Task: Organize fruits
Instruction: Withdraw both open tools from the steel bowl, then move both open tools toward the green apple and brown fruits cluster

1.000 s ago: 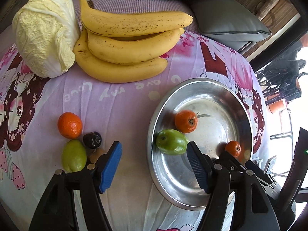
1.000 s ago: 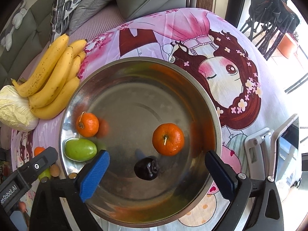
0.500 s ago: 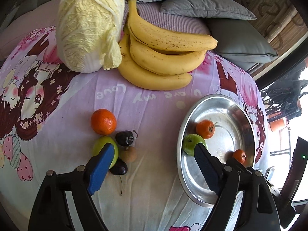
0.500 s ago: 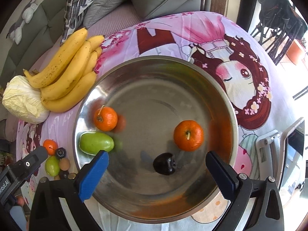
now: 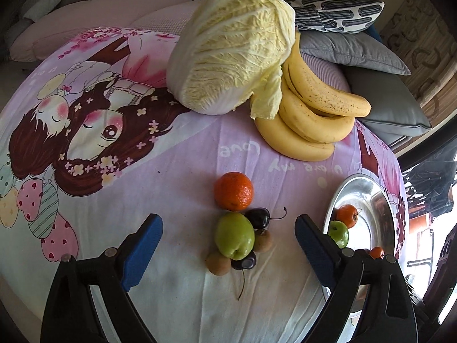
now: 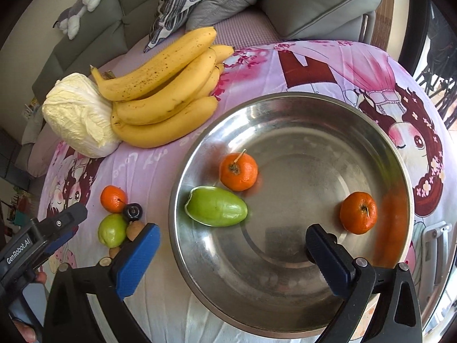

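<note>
A loose cluster lies on the pink cloth: an orange [image 5: 233, 191], a green fruit [image 5: 234, 235], two dark cherries [image 5: 258, 217] and brown longans [image 5: 218, 263]. My left gripper [image 5: 228, 227] hovers above this cluster with its jaws opening, and the pads touch nothing. The steel bowl [image 6: 314, 131] holds two oranges [image 6: 238, 171] [image 6: 358, 213] and a long green fruit [image 6: 216, 206]. My right gripper [image 6: 231, 235] stands open over the bowl's near side, empty. In the left wrist view the bowl [image 5: 374, 208] sits at the right edge.
A bunch of bananas [image 5: 311, 114] and a napa cabbage [image 5: 231, 54] lie at the table's far side, with sofa cushions [image 6: 314, 0] behind. The left tool's housing [image 6: 34, 243] shows at the lower left of the right wrist view. A stand [image 6: 434, 245] is right of the bowl.
The left gripper has swung from the bowl's edge to above the loose fruit cluster, and its jaws have widened. The right gripper has drifted over the bowl; the dark cherry there is out of sight.
</note>
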A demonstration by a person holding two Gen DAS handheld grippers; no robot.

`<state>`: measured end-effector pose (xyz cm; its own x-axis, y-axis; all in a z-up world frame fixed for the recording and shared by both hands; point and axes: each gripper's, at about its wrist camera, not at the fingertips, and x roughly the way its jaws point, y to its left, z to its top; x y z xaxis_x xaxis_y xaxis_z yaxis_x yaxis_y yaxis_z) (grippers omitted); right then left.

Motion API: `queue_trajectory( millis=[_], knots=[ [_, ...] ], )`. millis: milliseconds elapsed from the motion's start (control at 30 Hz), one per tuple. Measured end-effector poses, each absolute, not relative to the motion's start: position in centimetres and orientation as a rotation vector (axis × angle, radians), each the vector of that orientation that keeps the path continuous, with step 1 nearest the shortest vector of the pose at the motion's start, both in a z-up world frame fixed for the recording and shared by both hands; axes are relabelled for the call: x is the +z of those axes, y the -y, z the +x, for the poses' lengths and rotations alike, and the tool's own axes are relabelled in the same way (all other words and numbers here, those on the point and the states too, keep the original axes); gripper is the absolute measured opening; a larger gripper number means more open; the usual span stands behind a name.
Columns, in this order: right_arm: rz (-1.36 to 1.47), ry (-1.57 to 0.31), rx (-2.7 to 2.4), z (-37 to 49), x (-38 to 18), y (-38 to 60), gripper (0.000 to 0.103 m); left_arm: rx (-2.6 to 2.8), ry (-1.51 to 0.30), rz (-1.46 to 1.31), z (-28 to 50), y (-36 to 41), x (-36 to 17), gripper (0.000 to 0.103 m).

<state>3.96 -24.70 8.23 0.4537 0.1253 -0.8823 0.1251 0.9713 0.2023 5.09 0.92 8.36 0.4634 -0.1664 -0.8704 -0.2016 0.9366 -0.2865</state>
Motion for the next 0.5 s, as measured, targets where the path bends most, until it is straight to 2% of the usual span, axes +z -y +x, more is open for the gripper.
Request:
queue_trajectory(
  millis=[200,500],
  knots=[
    [0.217,-1.097,0.023,4.2,8.1,23.6,0.103,0.055,-1.036,-0.360,4.3,-2.3,8.6,0.100],
    [0.174,-1.139,0.067,4.2,7.4,21.9,0.103,0.025,-1.064,-0.371,3.8,-3.2,7.9,0.101]
  ],
)
